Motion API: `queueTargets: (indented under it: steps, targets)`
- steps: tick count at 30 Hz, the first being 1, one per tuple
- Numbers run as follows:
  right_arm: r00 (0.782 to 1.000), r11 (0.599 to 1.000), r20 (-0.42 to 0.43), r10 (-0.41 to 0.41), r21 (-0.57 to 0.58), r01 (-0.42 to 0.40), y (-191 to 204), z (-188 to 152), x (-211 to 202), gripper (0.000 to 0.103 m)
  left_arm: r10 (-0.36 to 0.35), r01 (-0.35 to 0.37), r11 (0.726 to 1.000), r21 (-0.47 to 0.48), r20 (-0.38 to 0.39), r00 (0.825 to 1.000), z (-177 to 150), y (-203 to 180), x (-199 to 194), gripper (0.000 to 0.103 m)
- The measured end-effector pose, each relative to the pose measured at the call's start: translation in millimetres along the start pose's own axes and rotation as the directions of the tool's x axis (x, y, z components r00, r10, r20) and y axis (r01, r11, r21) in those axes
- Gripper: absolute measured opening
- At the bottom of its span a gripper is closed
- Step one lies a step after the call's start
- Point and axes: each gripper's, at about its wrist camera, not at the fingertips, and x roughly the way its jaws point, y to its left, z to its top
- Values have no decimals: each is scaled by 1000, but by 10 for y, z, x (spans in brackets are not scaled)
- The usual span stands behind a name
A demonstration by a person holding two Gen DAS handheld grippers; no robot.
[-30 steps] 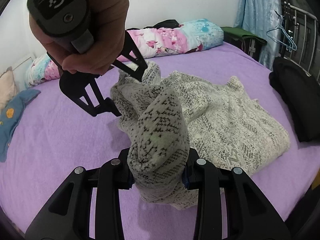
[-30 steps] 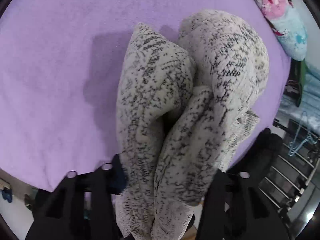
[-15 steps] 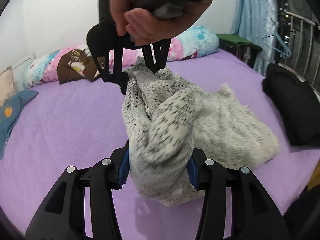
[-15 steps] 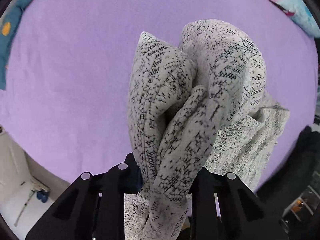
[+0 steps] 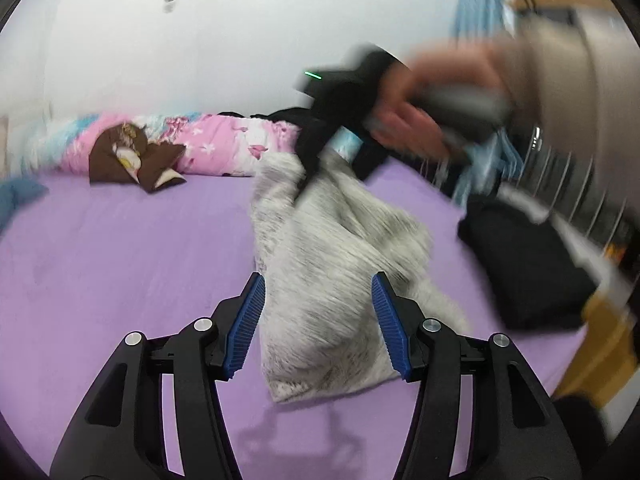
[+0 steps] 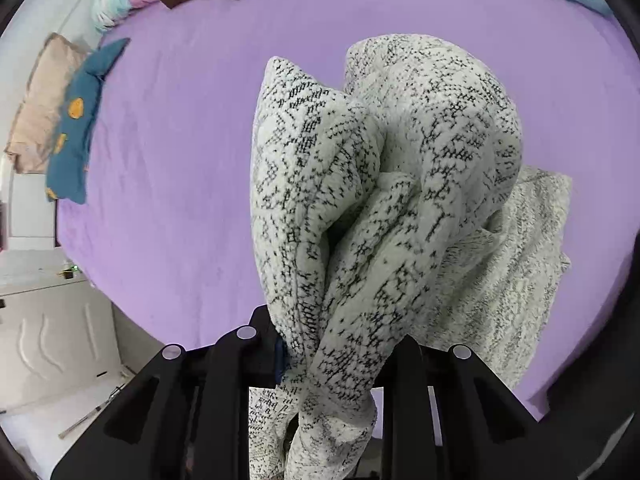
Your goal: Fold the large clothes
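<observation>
Across the purple bed (image 5: pixel 120 248), the right gripper (image 6: pixel 340 360) clamped the speckled sweater (image 6: pixel 380 184) aloft for folding; the left gripper (image 5: pixel 318 320) gaped apart, empty.

You're over a bed (image 6: pixel 168 152) with a purple sheet, set against a plain white wall (image 5: pixel 240 32). A white cabinet (image 6: pixel 48 332) stands on the pale floor (image 6: pixel 60 436) beside the bed. A blue curtain (image 5: pixel 480 8) hangs at the far right, blurred.
</observation>
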Motion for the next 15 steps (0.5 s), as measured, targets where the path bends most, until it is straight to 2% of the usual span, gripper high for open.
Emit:
queueTargets:
  steps: [2,3,6,8,10,12,15]
  targets:
    - [1000,1000,18,25,12,-25,-127,-159,-28,22,-78,74,991,-109,-29,997,117,300,58,66]
    - [999,999,27,40,15,-40,-228,-216,-84,22,-94,87,985,-150,-40,995,140,418,107,70]
    - [996,997,51,71,25,-73,-462,-300,-181,22,-123,84,951,-299,-113,986,126,849,428,70]
    - [992,994,70,103,28,-105,-612,-346,-232,22,-116,61,946,-318,-156,981,91,916,625,70]
    - [989,991,82,125,34,-129,-661,-378,-231,22,-148,80,940,-331,-187,971,71,894,825,70]
    - [985,988,93,147,43,-151,-757,-408,-206,22,-198,111,924,-367,-209,958,32,830,1023,70]
    - [978,982,108,178,51,-184,-948,-521,-239,22,-292,166,880,-446,-230,929,-54,816,1334,70]
